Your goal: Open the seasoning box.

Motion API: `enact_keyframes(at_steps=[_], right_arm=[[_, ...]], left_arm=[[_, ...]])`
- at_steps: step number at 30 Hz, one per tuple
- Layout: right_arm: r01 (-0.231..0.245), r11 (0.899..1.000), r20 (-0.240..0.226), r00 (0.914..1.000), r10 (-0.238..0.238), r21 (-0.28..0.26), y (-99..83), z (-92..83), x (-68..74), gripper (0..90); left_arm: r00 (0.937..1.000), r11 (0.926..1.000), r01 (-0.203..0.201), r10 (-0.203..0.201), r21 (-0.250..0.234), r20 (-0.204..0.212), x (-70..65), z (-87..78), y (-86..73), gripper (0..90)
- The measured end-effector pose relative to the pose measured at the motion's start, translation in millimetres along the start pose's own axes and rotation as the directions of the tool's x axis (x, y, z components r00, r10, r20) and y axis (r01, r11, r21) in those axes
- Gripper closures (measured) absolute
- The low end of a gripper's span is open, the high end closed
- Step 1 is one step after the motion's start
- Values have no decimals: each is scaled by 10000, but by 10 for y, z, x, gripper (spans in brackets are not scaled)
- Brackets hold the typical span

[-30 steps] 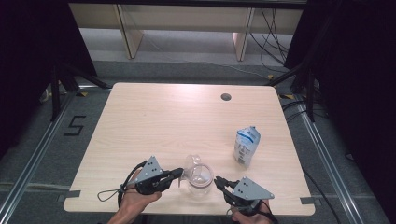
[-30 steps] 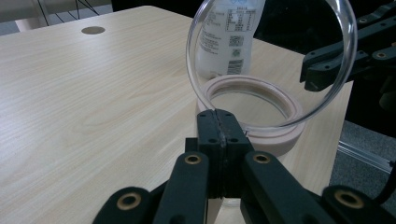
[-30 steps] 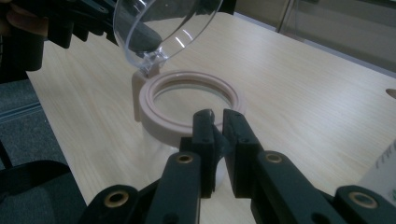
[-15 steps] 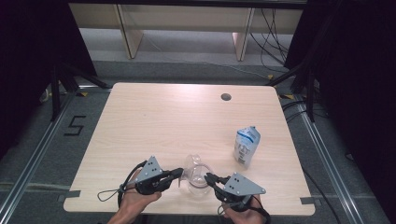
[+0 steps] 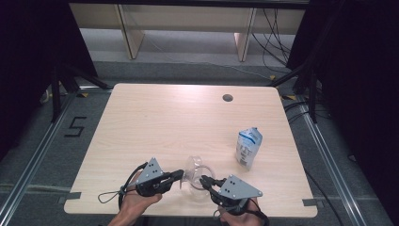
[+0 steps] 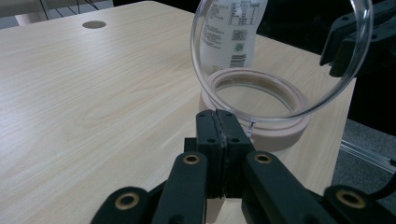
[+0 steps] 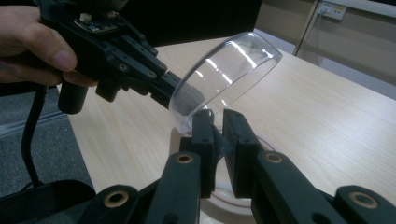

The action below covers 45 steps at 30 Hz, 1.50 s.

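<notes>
High view: near the front edge of the desk (image 5: 155,122), slightly right of centre, a clear dome lid (image 5: 196,167) hangs tilted between the two grippers, above a pale ring base (image 5: 197,184) that rests on the wood. The left gripper (image 5: 180,174) is clenched on the lid's rim from the left; the right gripper (image 5: 204,180) is clenched on the opposite rim. A white pouch (image 5: 247,147) stands well apart, toward the right edge. Judged step: lifting the lid clear of its base, or tipping it off. To do this well, both pinches should hold on the thin rim with even pressure and the two hands should rise together; an uneven pull could twist the rim out of one pinch, and the base, which is not held, could drag along if the lid catches on it. Left gripper view: its closed jaws sit on the lid's lower rim (image 6: 280,60), the ring base (image 6: 254,105) lies directly beyond, apparently empty, and the pouch's printed label (image 6: 229,32) reads through the clear plastic, detail that the overhead picture cannot resolve. Right gripper view: the lid (image 7: 224,77) is seen side-on as a shallow dome tipped steeply up, with a hand (image 7: 28,44) on the other gripper behind it; this tilt is hard to judge from above.
</notes>
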State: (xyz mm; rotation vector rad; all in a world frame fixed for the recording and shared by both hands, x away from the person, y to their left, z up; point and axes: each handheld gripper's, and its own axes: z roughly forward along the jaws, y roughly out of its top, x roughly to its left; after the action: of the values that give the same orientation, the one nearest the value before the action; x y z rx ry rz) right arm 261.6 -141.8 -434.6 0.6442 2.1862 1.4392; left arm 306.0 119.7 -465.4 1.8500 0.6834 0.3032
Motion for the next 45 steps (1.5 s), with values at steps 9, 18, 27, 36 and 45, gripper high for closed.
enact_keyframes(at_steps=[9, 18, 27, 36, 45], right_arm=[[121, 9999, -72, 9999, -120, 32, 55, -1, 38, 837], [205, 9998, -159, 9997, -205, 4, 87, 22, 72, 827], [274, 9996, -253, 9993, -275, -42, 104, 71, 126, 815], [314, 9995, -289, 9991, -313, 13, 98, 98, 136, 787], [-312, 9995, 614, 9976, 312, -16, -60, -94, -102, 577]], left_arm=[[9996, 10000, -86, 87, 15, -265, 77, -206, -35, 811], [9999, 9995, 74, -69, 304, -159, 117, -421, -198, 628], [9987, 9975, 240, -210, 665, -461, 77, -495, -306, 408], [9972, 9944, 585, -541, 884, -516, 57, -516, -378, 285], [9942, 9923, 957, -915, 783, -558, 45, -566, -452, 155]])
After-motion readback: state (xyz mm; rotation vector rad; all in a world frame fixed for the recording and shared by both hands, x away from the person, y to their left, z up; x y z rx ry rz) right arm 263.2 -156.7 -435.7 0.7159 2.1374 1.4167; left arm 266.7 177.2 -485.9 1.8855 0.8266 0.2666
